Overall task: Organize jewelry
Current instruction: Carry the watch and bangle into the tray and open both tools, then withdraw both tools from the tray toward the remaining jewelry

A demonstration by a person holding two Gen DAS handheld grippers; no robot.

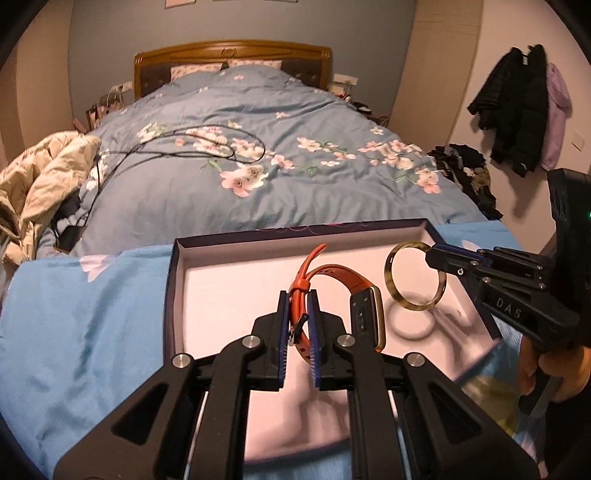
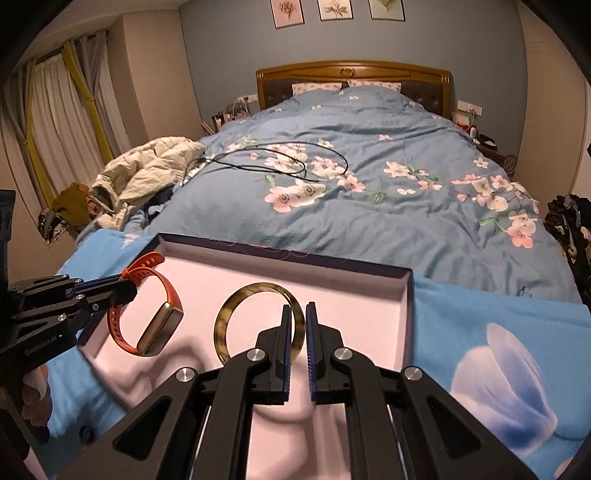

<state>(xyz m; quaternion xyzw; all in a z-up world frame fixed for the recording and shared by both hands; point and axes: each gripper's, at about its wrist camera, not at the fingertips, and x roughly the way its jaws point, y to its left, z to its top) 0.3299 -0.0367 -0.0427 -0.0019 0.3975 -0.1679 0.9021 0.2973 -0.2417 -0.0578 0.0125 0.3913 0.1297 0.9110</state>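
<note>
- Left gripper (image 1: 298,325): fingers clamped on the orange watch (image 1: 332,288) strap, held above the open box (image 1: 177,280).
- Right gripper (image 2: 298,332): fingers pinching the tortoiseshell bangle (image 2: 236,314) rim, also over the box, on the bed (image 2: 369,206).

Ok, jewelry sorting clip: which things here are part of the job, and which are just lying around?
Part of the job:
- orange watch band, held in the left gripper
- bangle, held in the right gripper
- open box under both

Lying about:
- black cable on the bed
- cream jacket
- hanging coats
- wall pictures
</note>
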